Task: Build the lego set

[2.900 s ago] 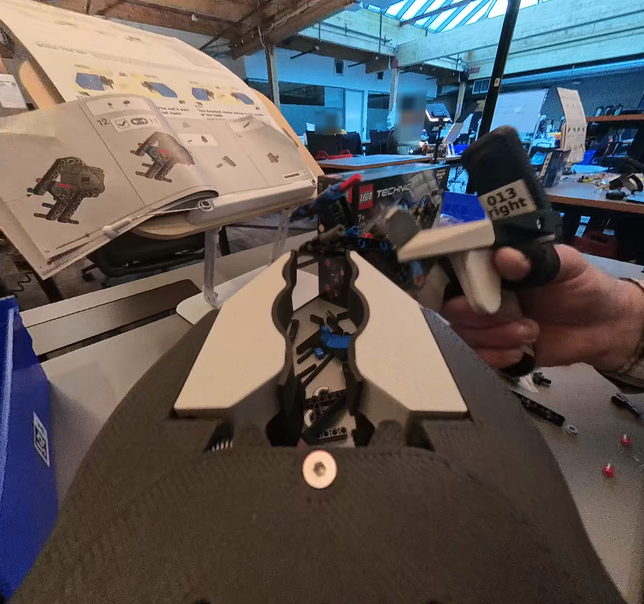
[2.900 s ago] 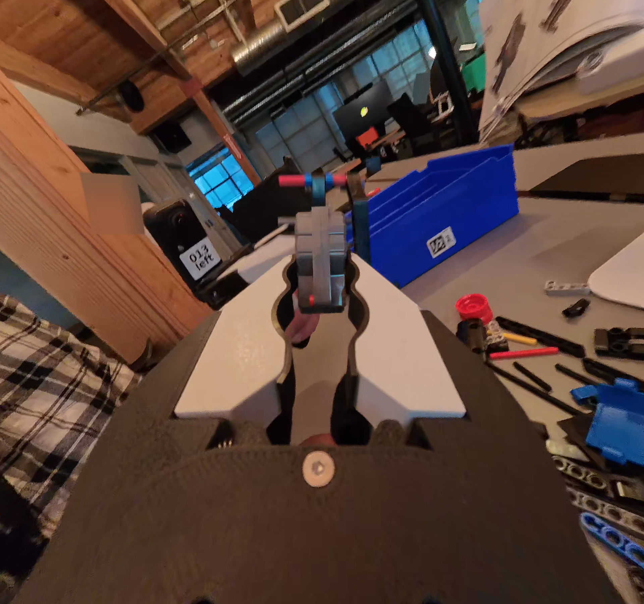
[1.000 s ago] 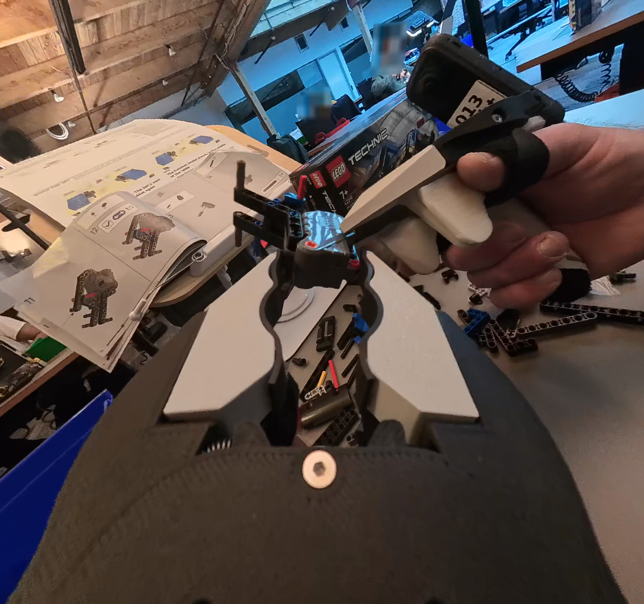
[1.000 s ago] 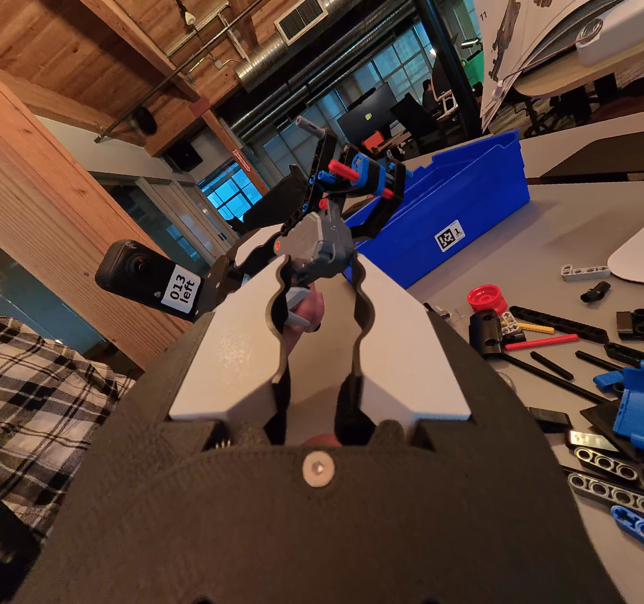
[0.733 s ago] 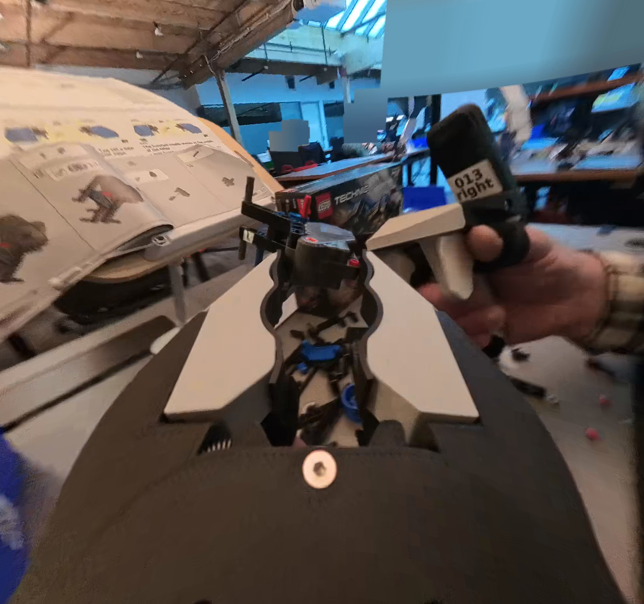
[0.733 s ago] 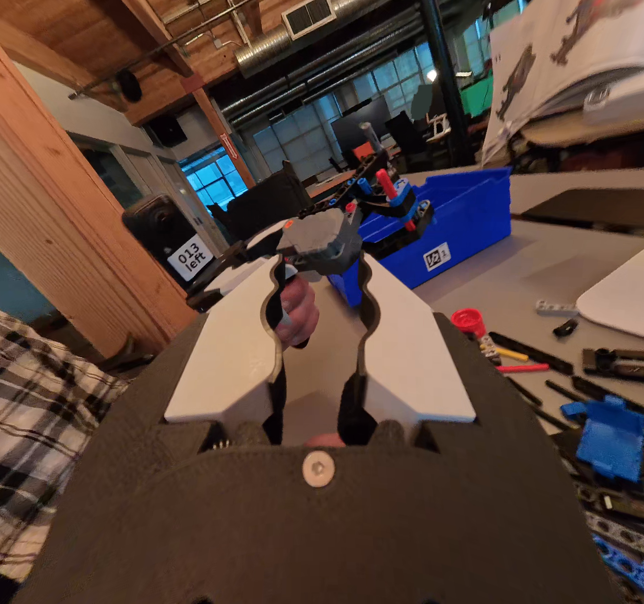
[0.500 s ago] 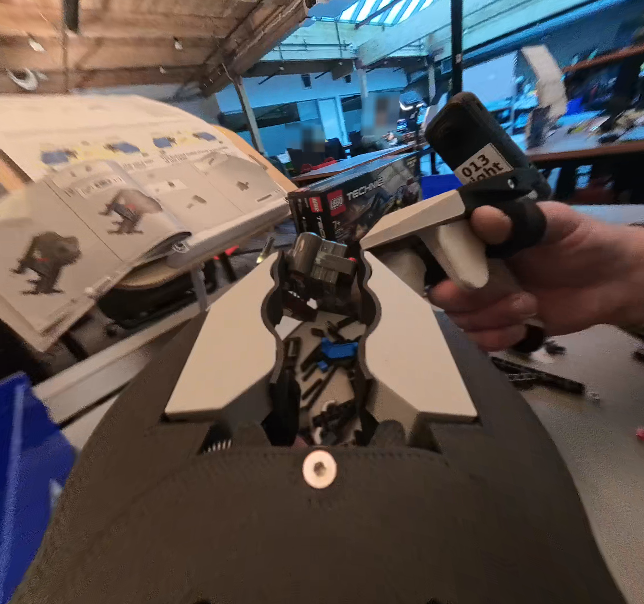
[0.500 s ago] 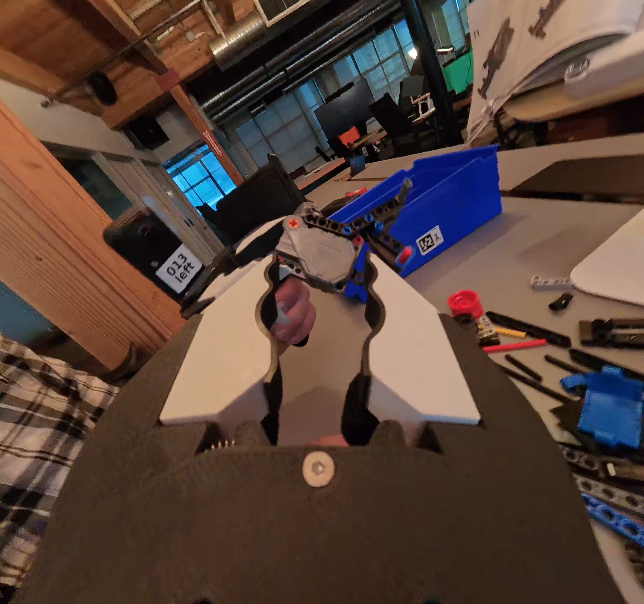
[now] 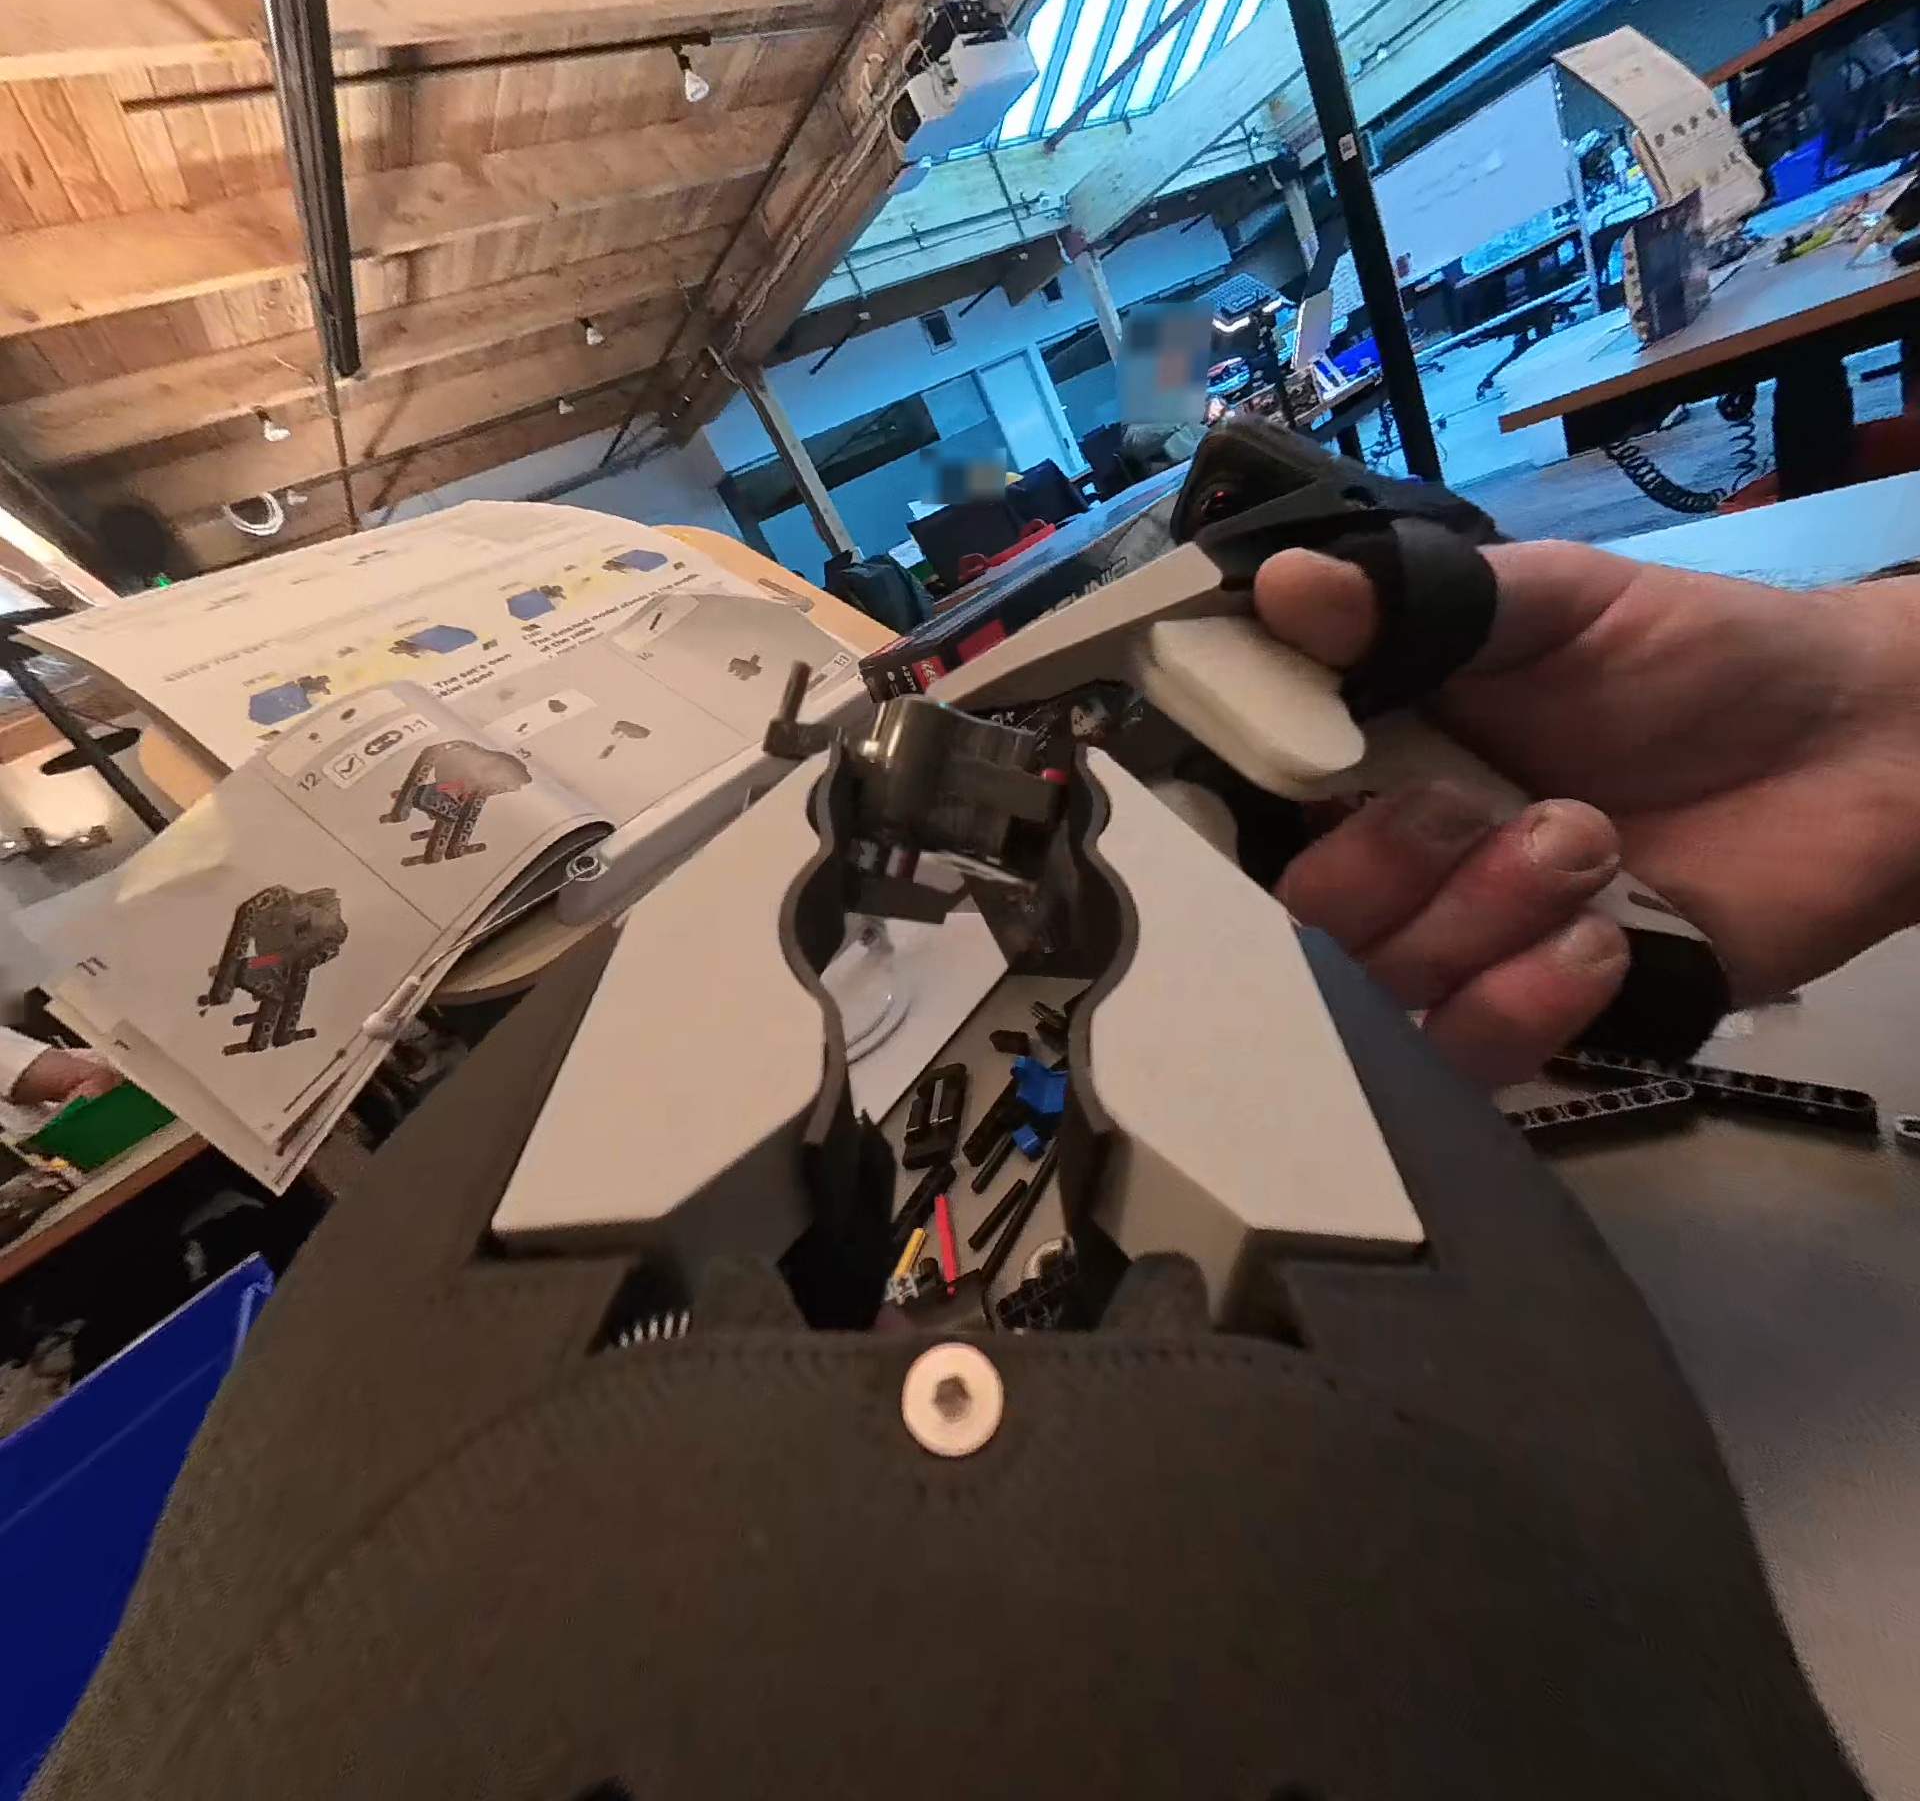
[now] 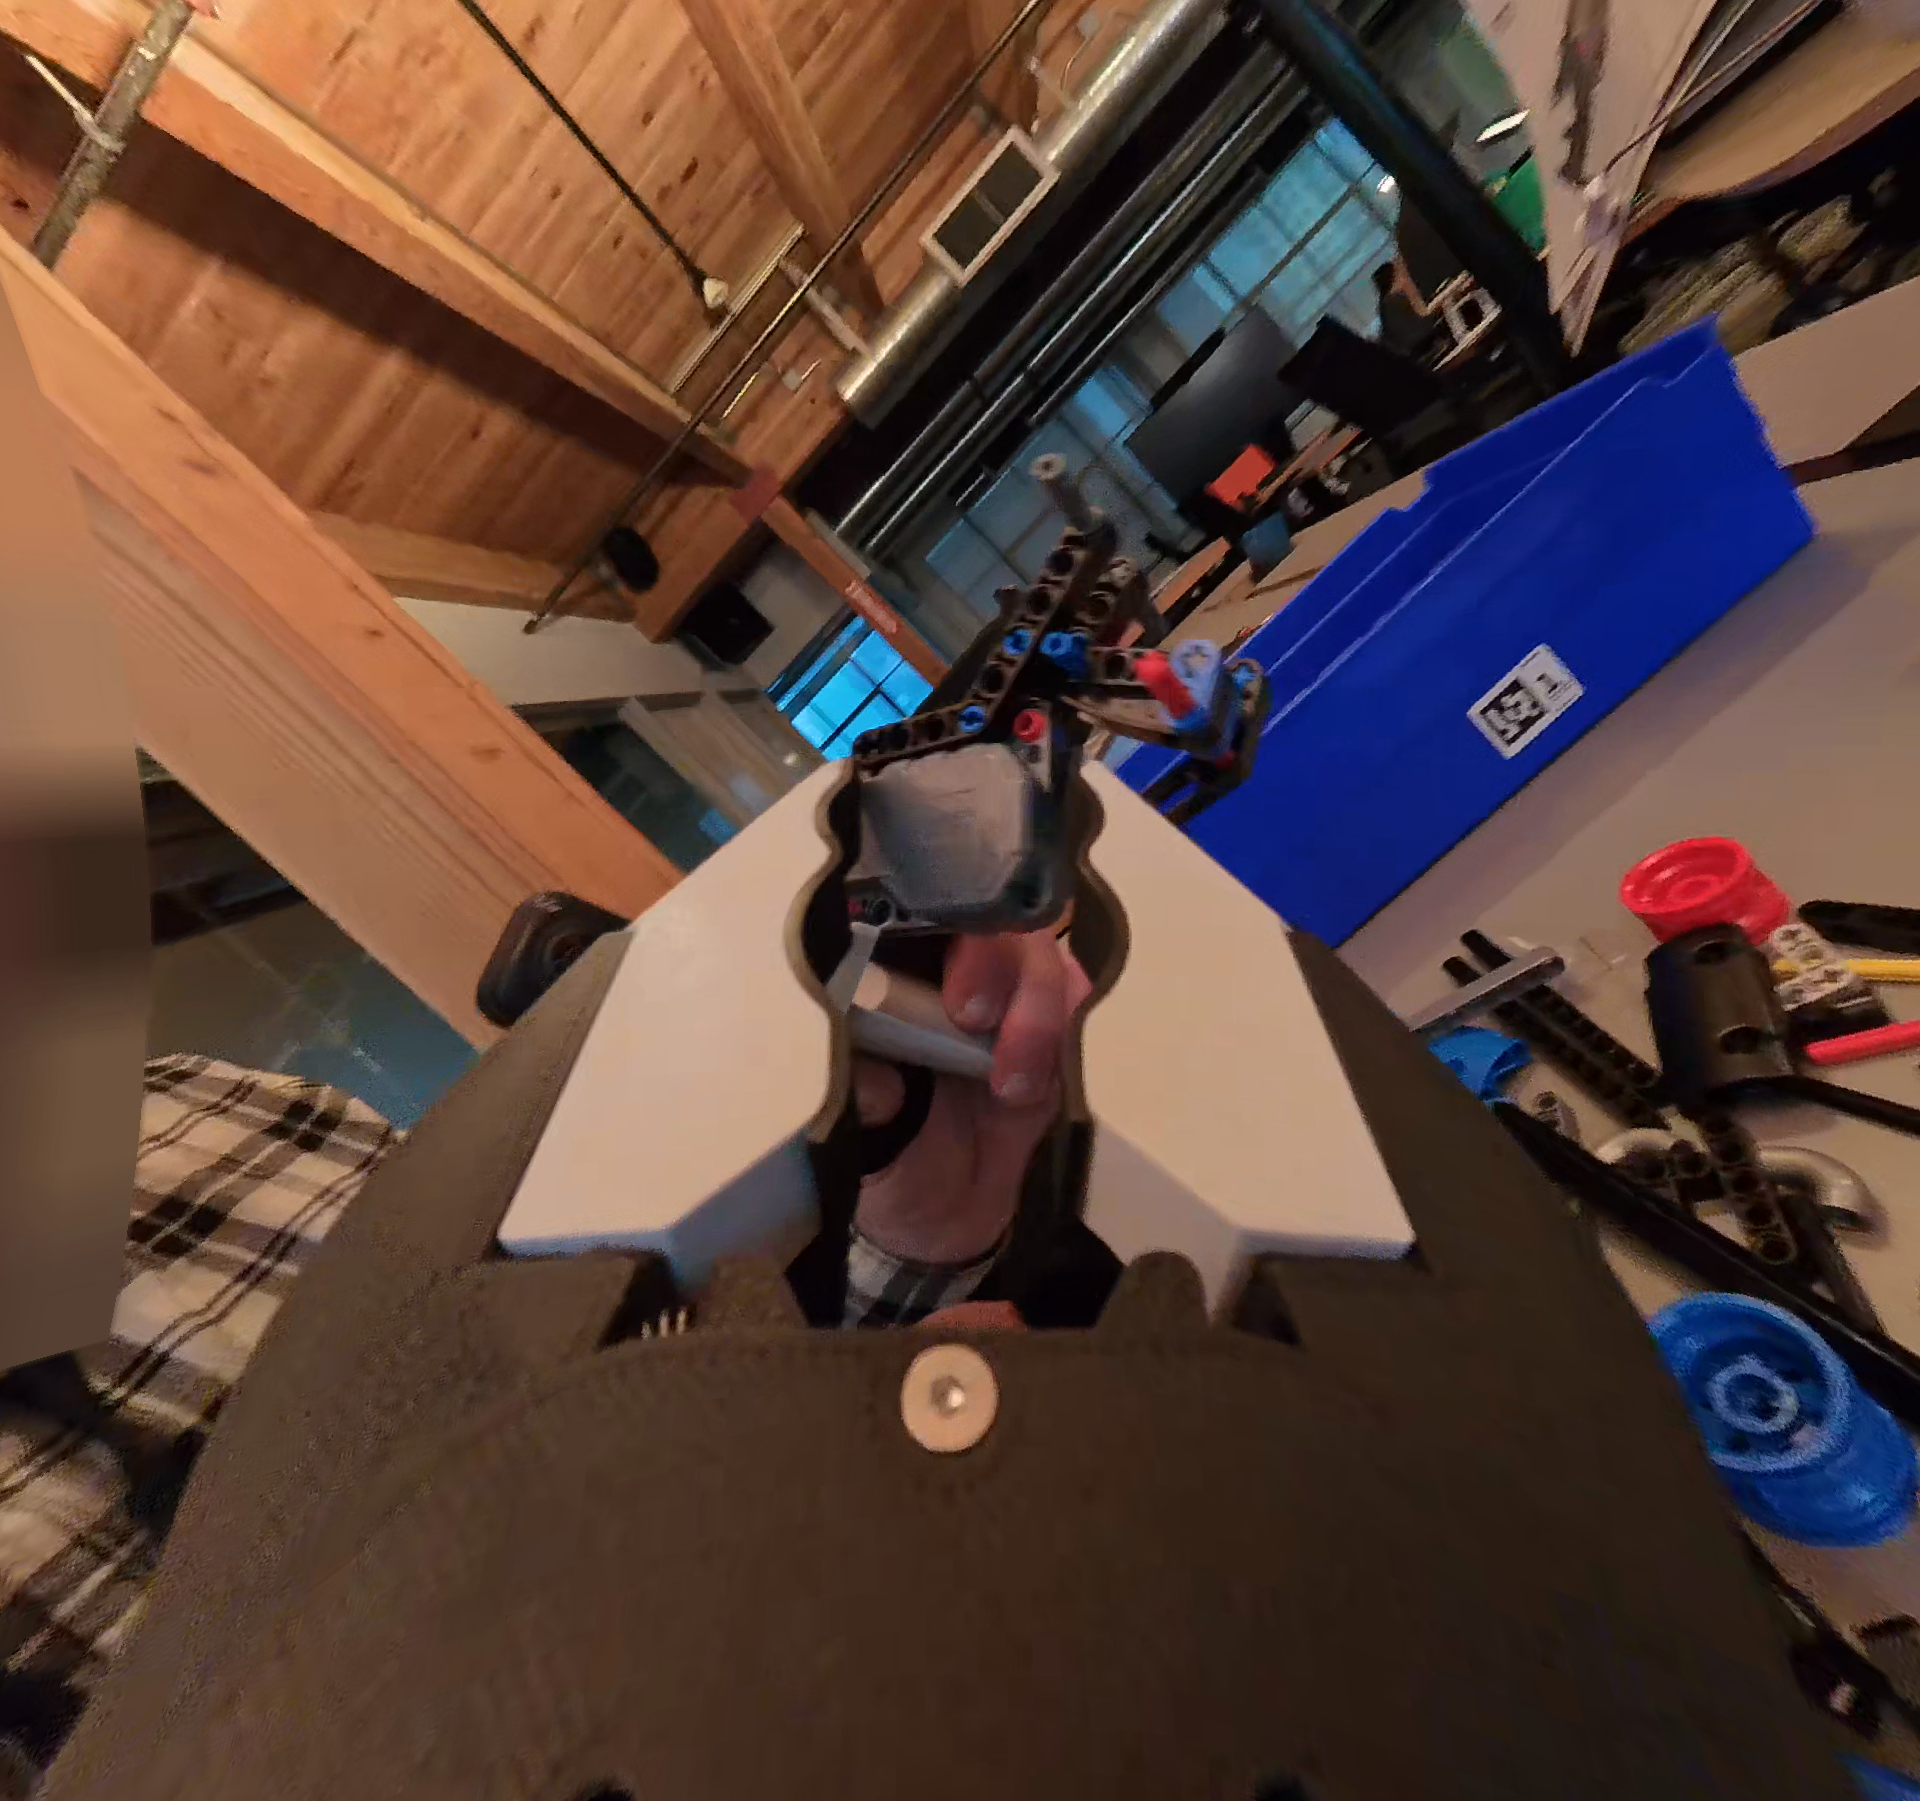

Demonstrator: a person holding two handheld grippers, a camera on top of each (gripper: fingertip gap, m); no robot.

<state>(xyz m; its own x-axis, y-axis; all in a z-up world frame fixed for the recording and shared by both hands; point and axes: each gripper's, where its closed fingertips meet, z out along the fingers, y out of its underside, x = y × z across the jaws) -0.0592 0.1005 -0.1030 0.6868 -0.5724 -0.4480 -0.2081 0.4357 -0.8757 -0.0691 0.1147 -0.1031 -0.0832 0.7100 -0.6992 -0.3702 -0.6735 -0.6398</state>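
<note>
A partly built lego assembly is held in the air between both grippers. Its grey motor block (image 9: 940,785) sits between the fingers of my left gripper (image 9: 951,816), which is shut on it. In the right wrist view my right gripper (image 10: 956,847) is shut on the same grey block (image 10: 935,858). Black beams with blue and red pins (image 10: 1049,655) stick up and to the right beyond it. A hand (image 9: 1662,764) holds the right gripper, which reaches in from the right. The left gripper's hand (image 10: 997,1024) shows behind the block.
An open instruction booklet (image 9: 416,764) rests on a stand at the left, with the lego box (image 9: 935,665) behind the assembly. Loose parts (image 9: 997,1128) and black beams (image 9: 1714,1097) lie on the grey table. A blue bin (image 10: 1507,671), a red wheel (image 10: 1704,884) and a blue wheel (image 10: 1787,1429) lie to the right. Left and right tips are no more than a few centimetres apart.
Both grippers have kept hold of the assembly and turned it over in the air. The beams now point up and away in the right wrist view, and both views have tilted.
</note>
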